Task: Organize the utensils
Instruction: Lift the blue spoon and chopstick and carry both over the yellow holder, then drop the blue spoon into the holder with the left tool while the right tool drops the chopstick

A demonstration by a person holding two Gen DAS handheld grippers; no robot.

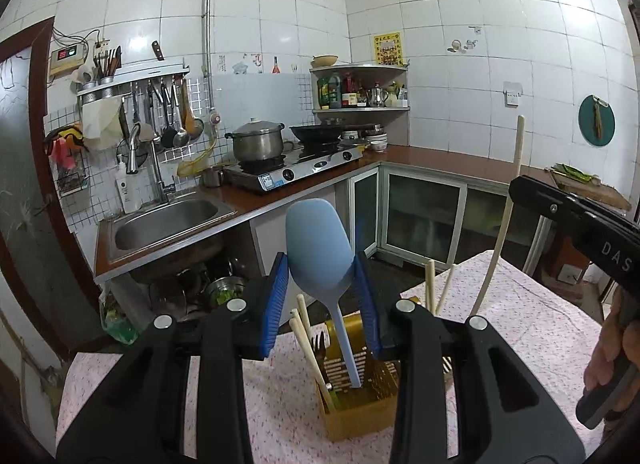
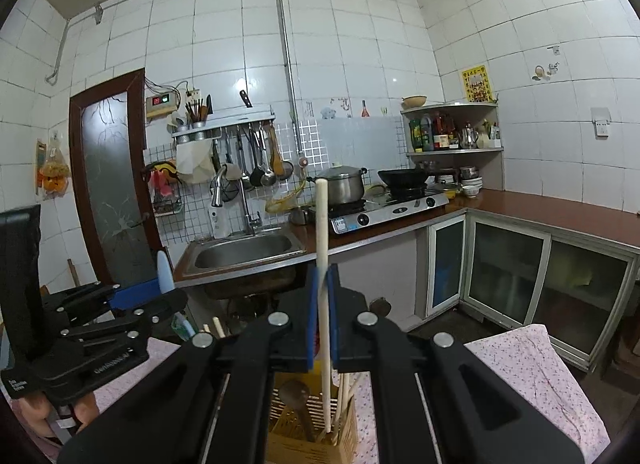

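Note:
My left gripper (image 1: 320,264) is shut on a light blue spatula (image 1: 318,248), whose handle reaches down into a yellow utensil holder (image 1: 360,412) on the flowered tablecloth. A fork (image 1: 319,344) and chopsticks (image 1: 306,328) stand in the holder. My right gripper (image 2: 321,276) is shut on a long pale chopstick (image 2: 323,248), upright, its lower end inside the holder (image 2: 316,432) beside a dark wooden spoon (image 2: 298,400). The right gripper (image 1: 576,220) shows at the right of the left wrist view, with the chopstick (image 1: 500,232). The left gripper (image 2: 100,316) shows at the left of the right wrist view.
The table (image 1: 532,312) carries a pink flowered cloth. Behind it are a sink (image 1: 168,220), a brown counter (image 1: 440,158) with a stove and pot (image 1: 258,140), glass cabinet doors (image 2: 508,272), and a utensil rack (image 2: 244,160) on the tiled wall.

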